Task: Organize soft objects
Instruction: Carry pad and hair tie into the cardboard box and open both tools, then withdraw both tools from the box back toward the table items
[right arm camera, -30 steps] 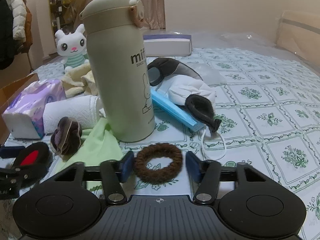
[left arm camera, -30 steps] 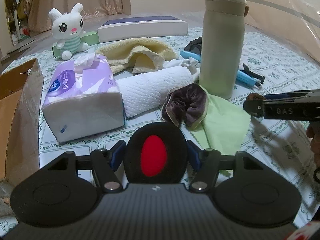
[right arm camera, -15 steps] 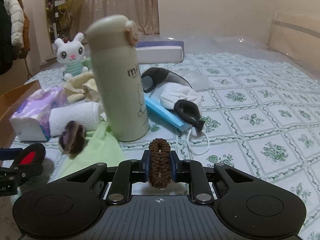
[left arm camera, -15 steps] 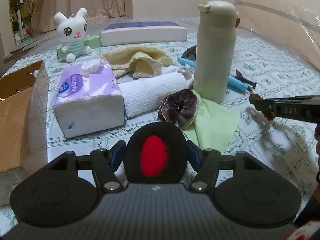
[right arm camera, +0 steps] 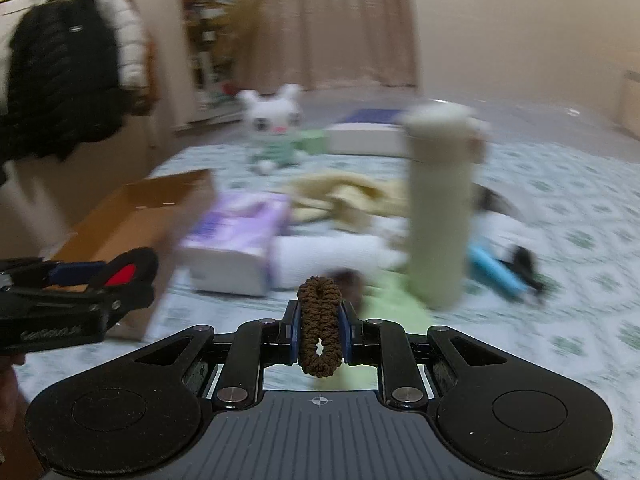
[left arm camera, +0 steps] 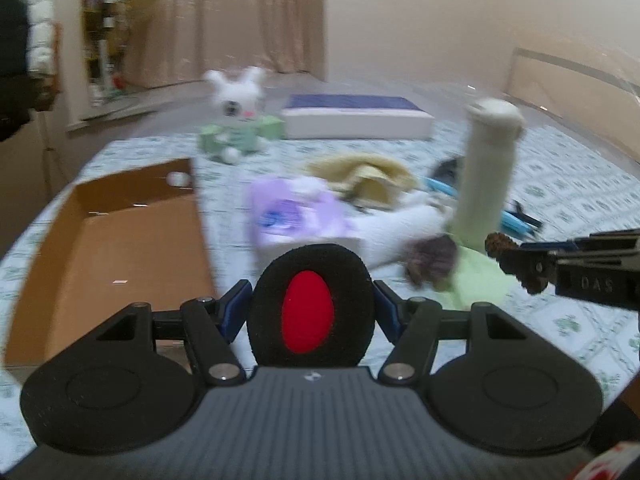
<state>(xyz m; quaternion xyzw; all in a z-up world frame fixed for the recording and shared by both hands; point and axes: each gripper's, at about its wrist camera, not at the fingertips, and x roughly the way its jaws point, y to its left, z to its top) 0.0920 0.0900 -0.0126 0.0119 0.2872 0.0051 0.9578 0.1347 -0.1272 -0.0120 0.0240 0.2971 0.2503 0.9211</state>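
My left gripper (left arm camera: pixel 311 300) is shut on a round black pad with a red oval centre (left arm camera: pixel 307 312) and holds it above the bed. In the right wrist view my right gripper (right arm camera: pixel 319 328) is shut on a brown scrunchie (right arm camera: pixel 319 316), squeezed flat between the pads. From the left wrist camera, the right gripper (left arm camera: pixel 516 264) hangs at the right with the scrunchie (left arm camera: pixel 500 244) at its tip. An open cardboard box (left arm camera: pixel 112 240) lies at the left. A white bunny plush (left arm camera: pixel 238 96), yellow towel (left arm camera: pixel 360 172) and dark scrunchie (left arm camera: pixel 432 256) lie on the bed.
A tall cream bottle (left arm camera: pixel 486 172) stands on a green cloth (left arm camera: pixel 476 280) at the right. A purple tissue pack (left arm camera: pixel 288 212) and a paper towel roll (left arm camera: pixel 400 224) lie mid-bed. A flat blue and white box (left arm camera: pixel 356 120) sits at the back. Coats (right arm camera: pixel 60 72) hang at the left.
The right gripper closed on the brown scrunchie and lifted it off the bed. Both grippers rose and swung left, bringing the cardboard box further into view.
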